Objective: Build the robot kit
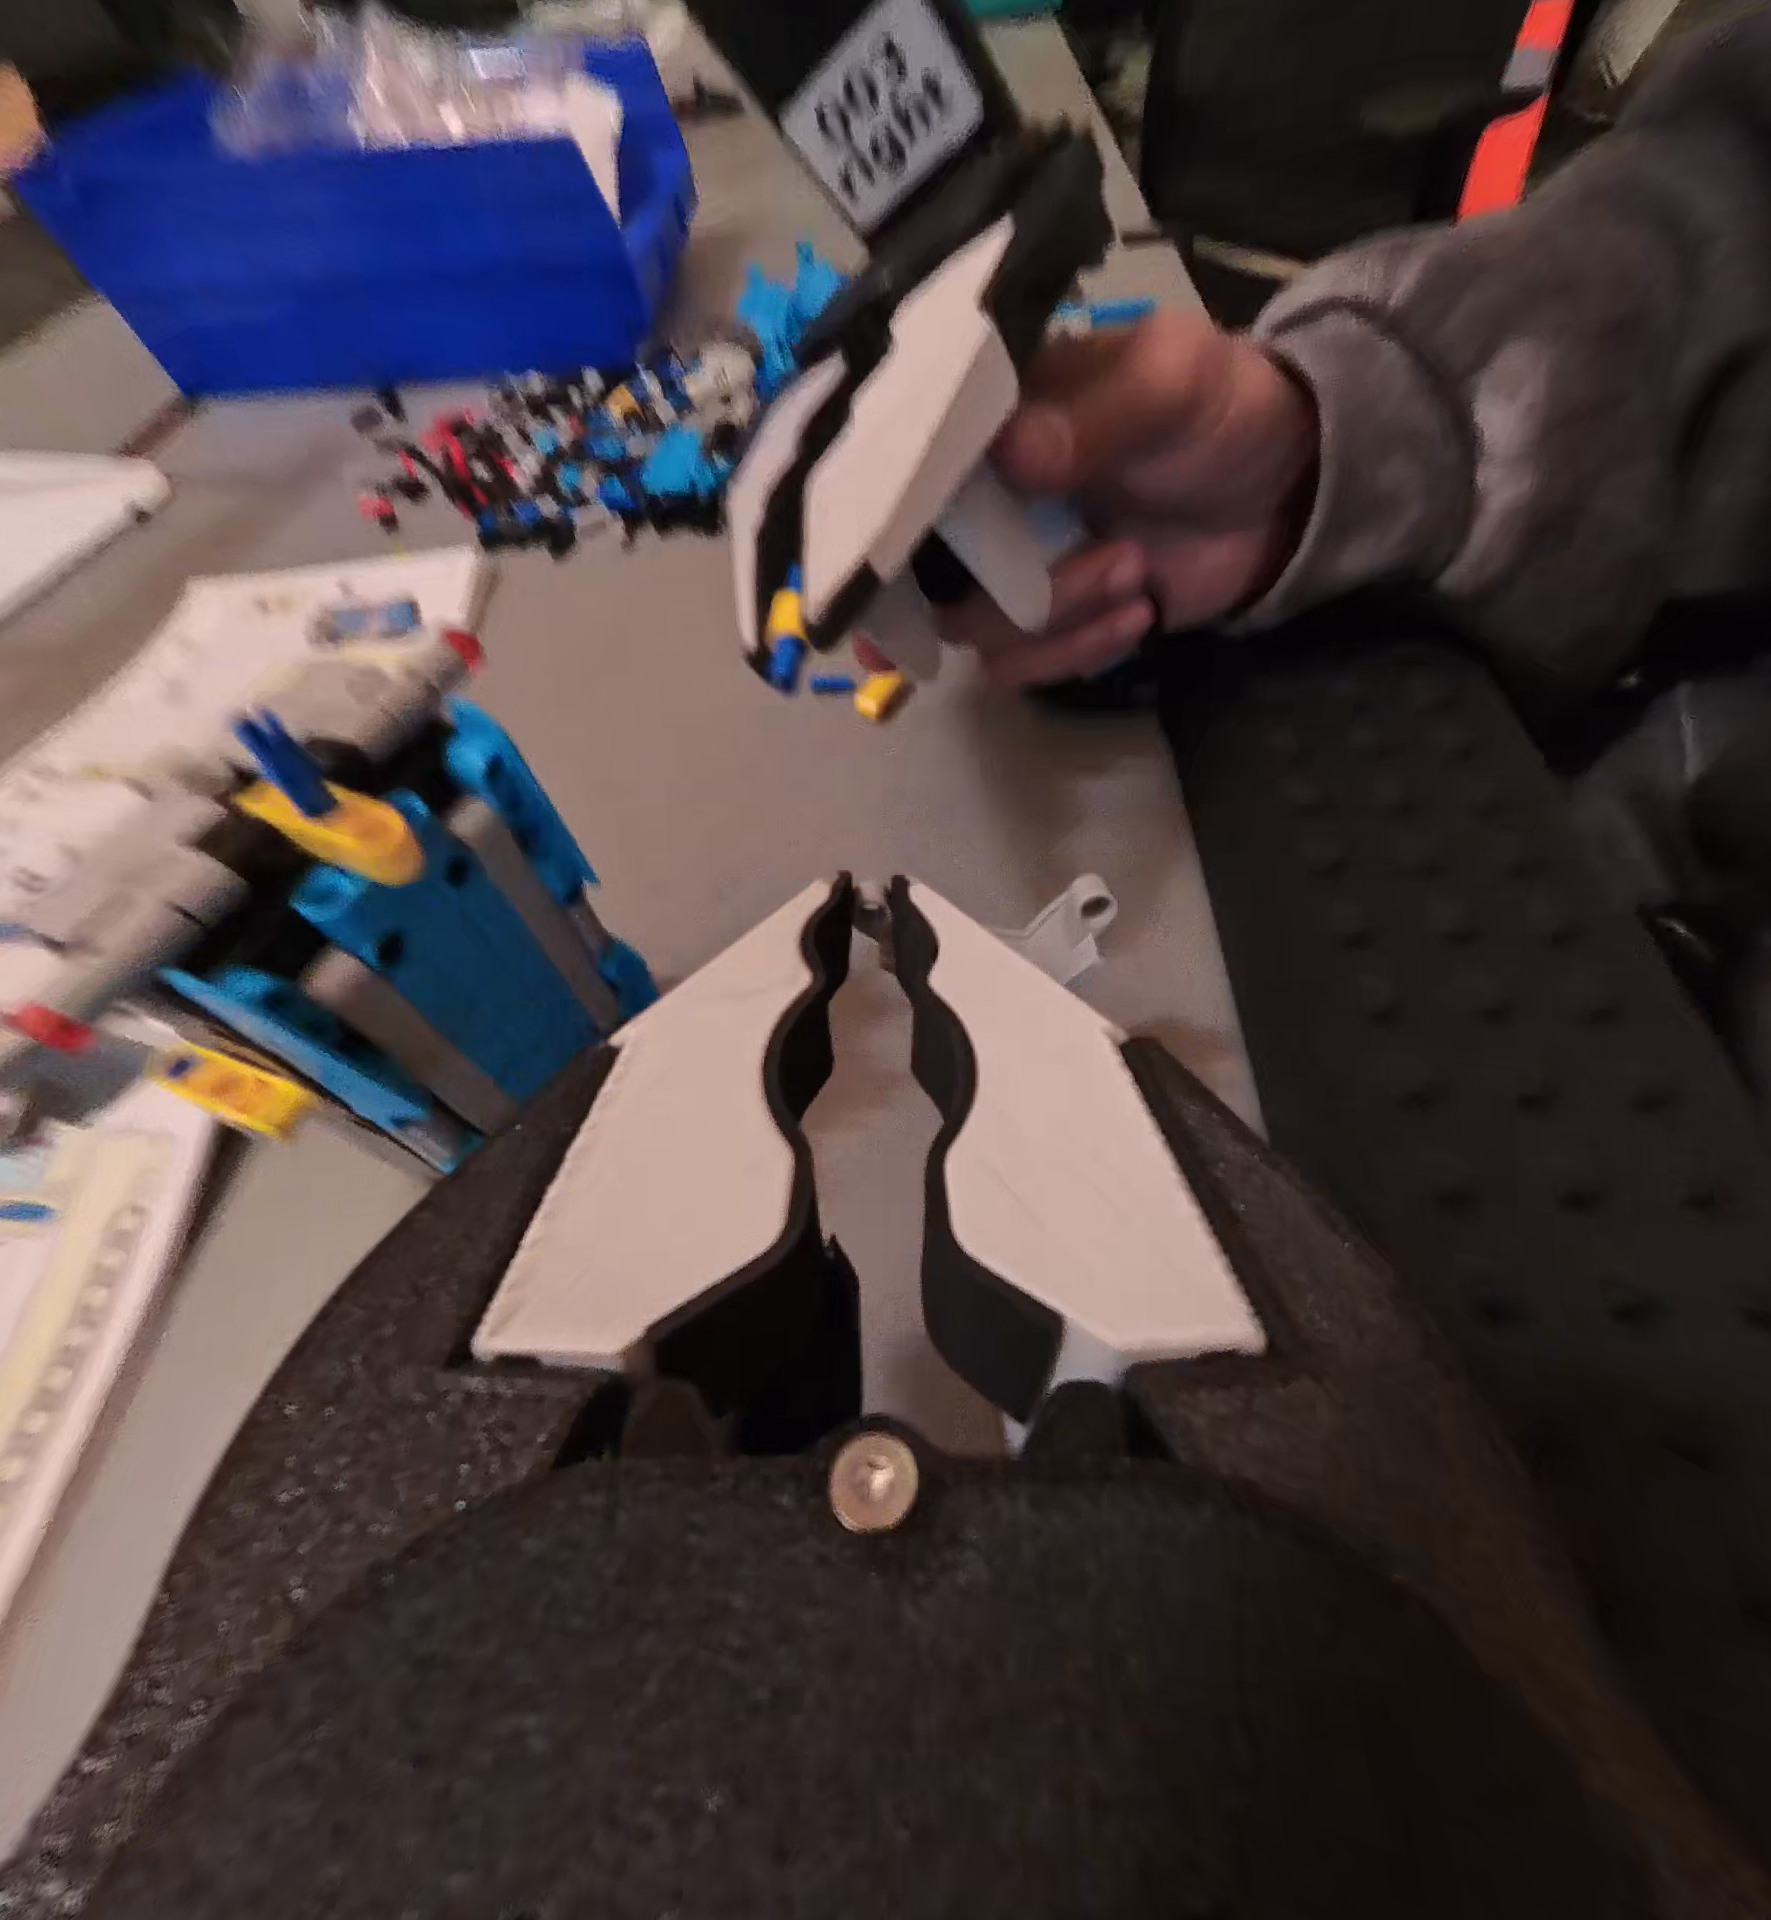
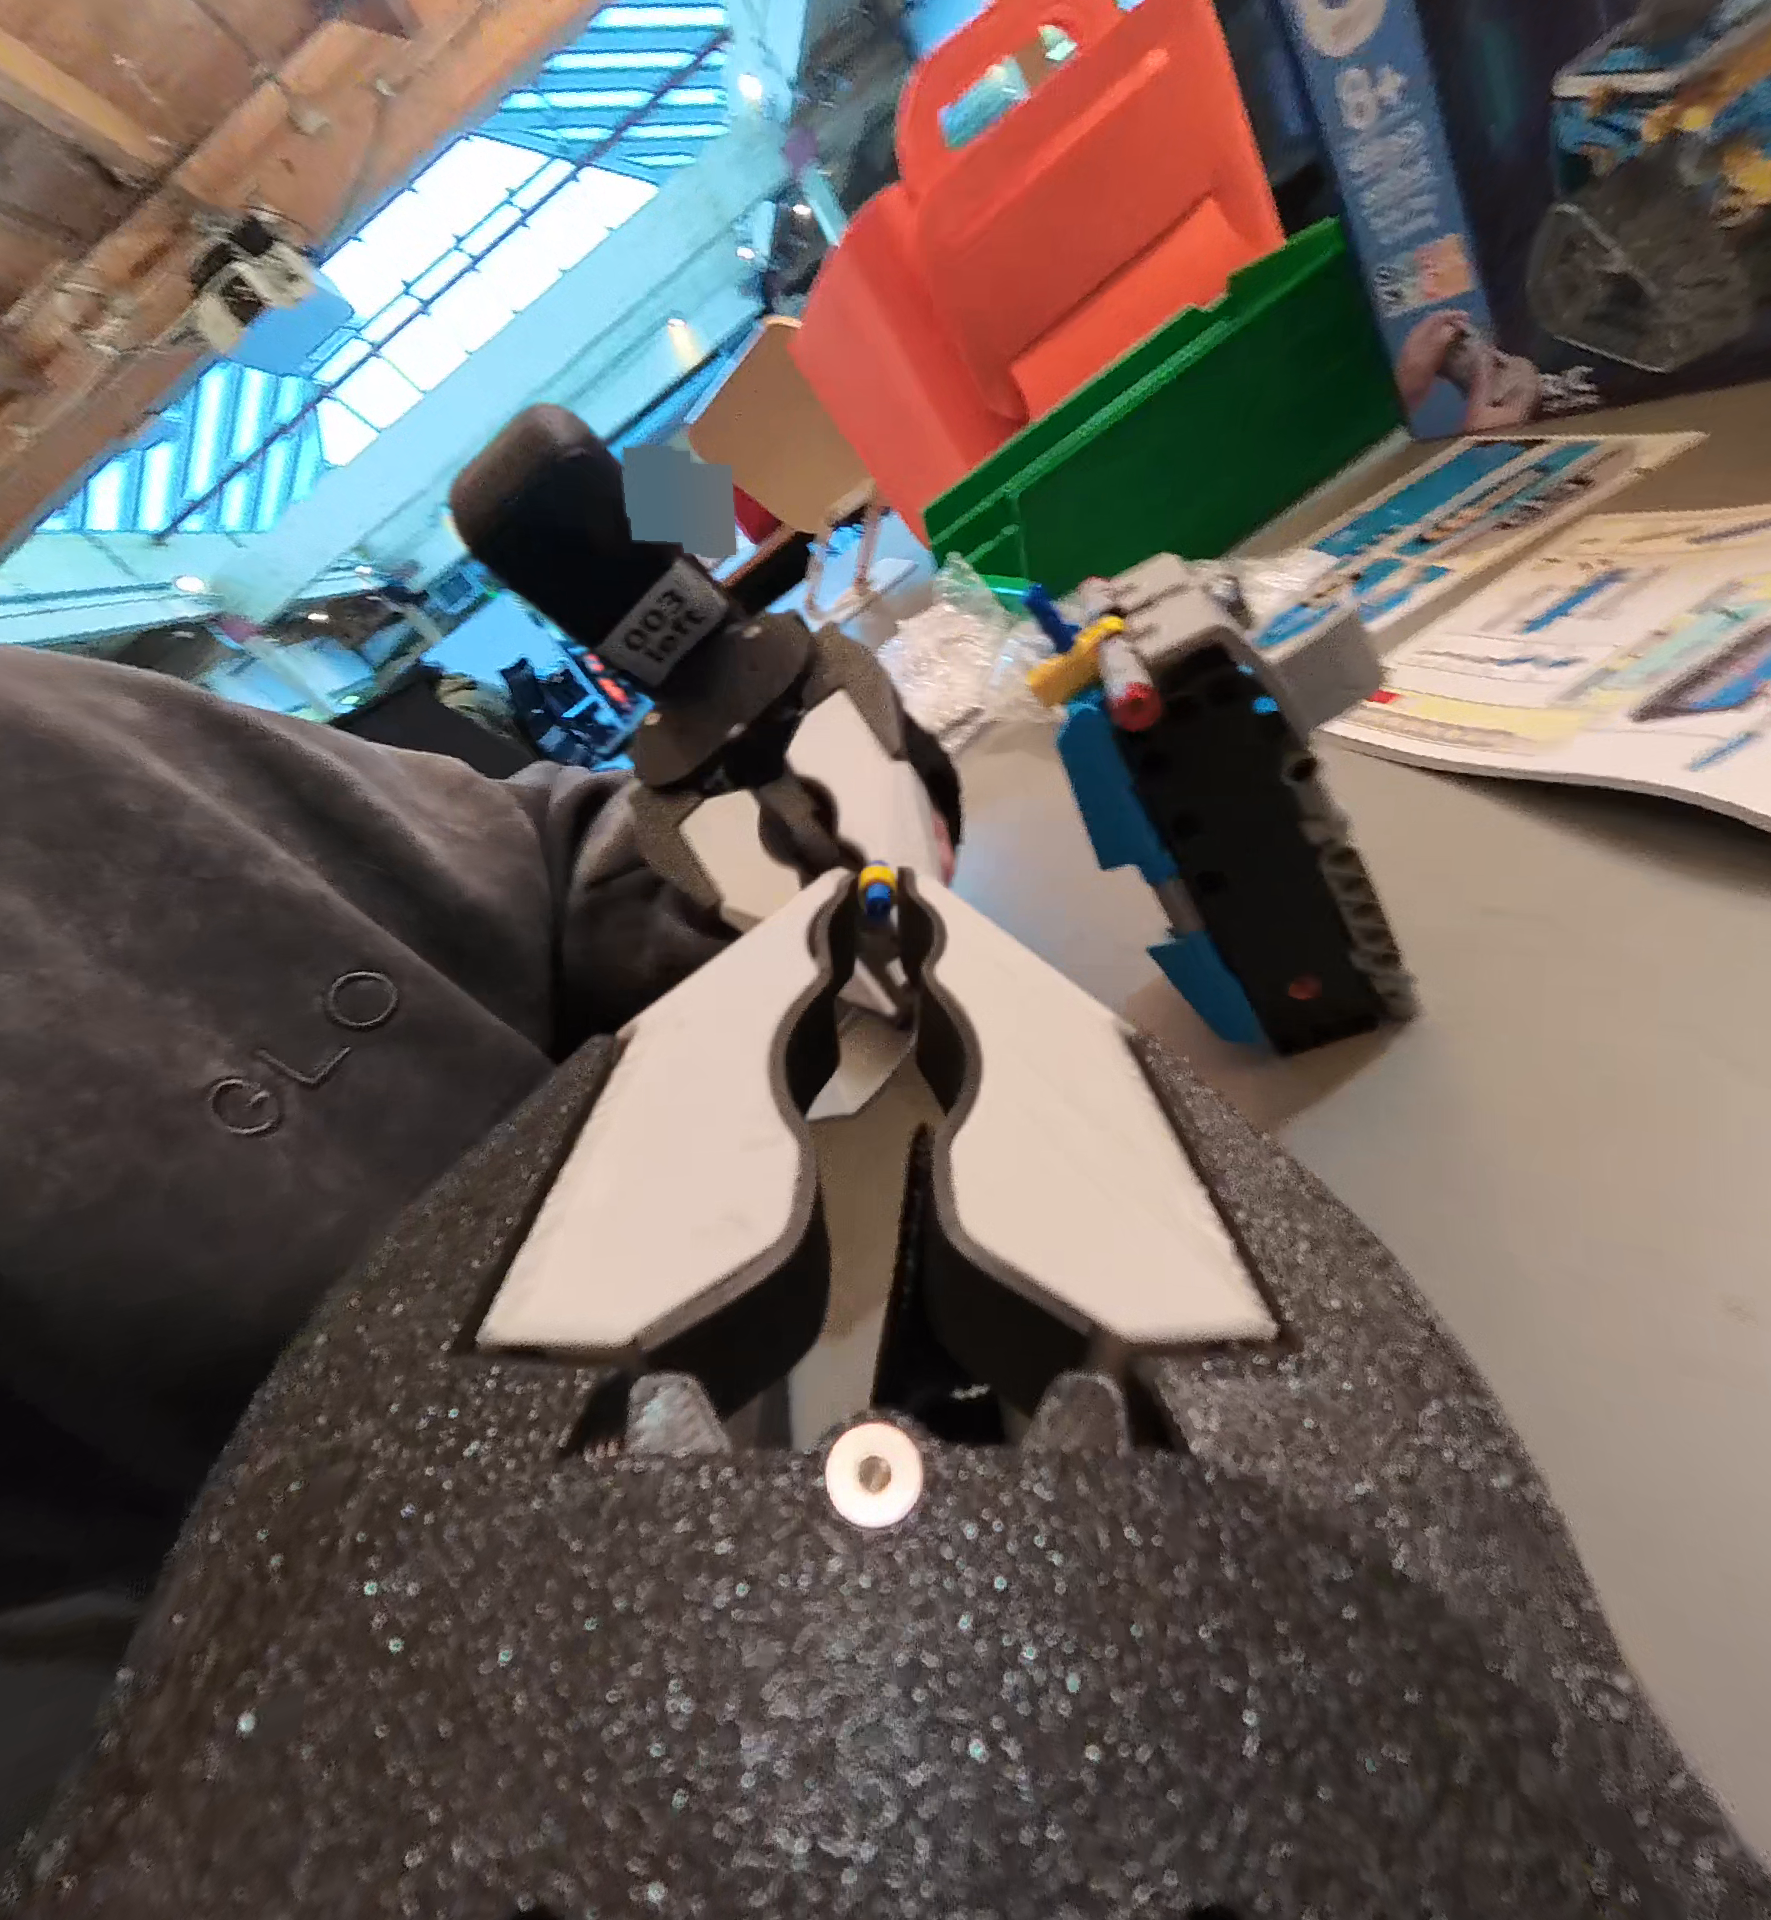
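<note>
My left gripper point(image 1: 868, 902) is nearly closed on a small grey piece point(image 1: 873, 918) held at its tips, just above the grey table point(image 1: 756, 790). My right gripper point(image 2: 876, 896) is shut on a small yellow and blue pin point(image 2: 874, 889). It also shows in the left wrist view point(image 1: 785, 642), tips down near loose yellow point(image 1: 881, 694) and blue point(image 1: 829, 683) bits. The left gripper shows in the right wrist view point(image 2: 839, 769), just beyond the right one's tips. A blue, black and grey brick model point(image 1: 424, 935) point(image 2: 1234, 831) stands to the left of both grippers.
A blue bin point(image 1: 361, 260) and a pile of loose pieces point(image 1: 569, 457) lie farther back. Instruction booklets point(image 1: 60, 790) point(image 2: 1587, 665) lie by the model. A white part point(image 1: 1068, 930) lies at the table edge. A green tray point(image 2: 1172, 457), an orange box point(image 2: 1047, 208) and a toy box point(image 2: 1483, 208) stand behind. Across from one pair of fingers to the other is roughly 5 centimetres.
</note>
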Demonstrator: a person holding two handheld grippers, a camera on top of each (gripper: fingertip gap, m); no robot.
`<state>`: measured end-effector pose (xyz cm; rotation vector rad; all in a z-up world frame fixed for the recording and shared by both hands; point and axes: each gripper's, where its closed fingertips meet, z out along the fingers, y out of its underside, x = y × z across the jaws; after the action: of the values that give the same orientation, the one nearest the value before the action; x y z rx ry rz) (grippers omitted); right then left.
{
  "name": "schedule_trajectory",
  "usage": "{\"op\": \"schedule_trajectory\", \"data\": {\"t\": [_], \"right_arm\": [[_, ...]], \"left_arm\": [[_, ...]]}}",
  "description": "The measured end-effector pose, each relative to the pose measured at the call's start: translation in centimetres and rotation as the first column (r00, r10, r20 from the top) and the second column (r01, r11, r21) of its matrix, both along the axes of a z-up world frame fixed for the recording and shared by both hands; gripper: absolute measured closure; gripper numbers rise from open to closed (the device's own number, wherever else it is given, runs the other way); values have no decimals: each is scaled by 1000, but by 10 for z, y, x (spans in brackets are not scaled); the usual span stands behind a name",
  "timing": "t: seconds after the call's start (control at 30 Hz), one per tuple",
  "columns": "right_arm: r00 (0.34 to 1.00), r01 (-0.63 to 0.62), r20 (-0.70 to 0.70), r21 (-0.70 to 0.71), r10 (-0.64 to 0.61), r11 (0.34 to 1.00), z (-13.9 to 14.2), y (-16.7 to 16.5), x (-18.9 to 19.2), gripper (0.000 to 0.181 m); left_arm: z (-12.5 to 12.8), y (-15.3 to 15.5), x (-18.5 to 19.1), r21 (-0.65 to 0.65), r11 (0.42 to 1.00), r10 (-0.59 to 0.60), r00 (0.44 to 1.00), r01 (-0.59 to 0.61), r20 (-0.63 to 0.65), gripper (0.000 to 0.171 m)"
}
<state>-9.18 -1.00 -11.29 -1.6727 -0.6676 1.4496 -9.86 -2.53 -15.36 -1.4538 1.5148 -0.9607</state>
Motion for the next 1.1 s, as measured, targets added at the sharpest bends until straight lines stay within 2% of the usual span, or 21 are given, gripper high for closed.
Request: {"op": "schedule_trajectory", "data": {"t": [0.13, 0.2, 0.37, 0.67, 0.77, 0.9, 1.0, 1.1], "right_arm": [[998, 40, 53, -34, -38, 999, -13, 9, 3, 175], [998, 33, 49, -41, -31, 999, -13, 9, 2, 174], [997, 4, 73, -40, -1, 999, -17, 4, -3, 174], [994, -30, 101, -35, 33, 999, -21, -2, -9, 175], [994, -34, 99, -38, 37, 999, -21, -3, -10, 174], [994, -41, 100, -39, 44, 998, -22, -4, -10, 174], [994, -37, 99, -45, 41, 998, -22, -2, -10, 174], [995, -35, 95, -56, 40, 998, -23, -1, -10, 174]], "left_arm": [[-38, -3, -7, -76, 997, 4, 985, -18, -174, 165], [-40, -6, -9, -54, 999, -2, 982, -8, -190, 165], [-63, -14, -18, -32, 999, -31, 945, 21, -326, 163], [-65, -15, -28, -69, 997, -62, 939, 41, -337, 160], [-63, -19, -31, -143, 989, -92, 941, 46, -327, 154], [-45, -32, -35, -310, 949, -150, 952, 62, -266, 148], [-40, -29, -40, -329, 942, -38, 953, -66, -301, 148], [-53, -32, -48, -297, 922, 116, 911, -247, -397, 148]]}}
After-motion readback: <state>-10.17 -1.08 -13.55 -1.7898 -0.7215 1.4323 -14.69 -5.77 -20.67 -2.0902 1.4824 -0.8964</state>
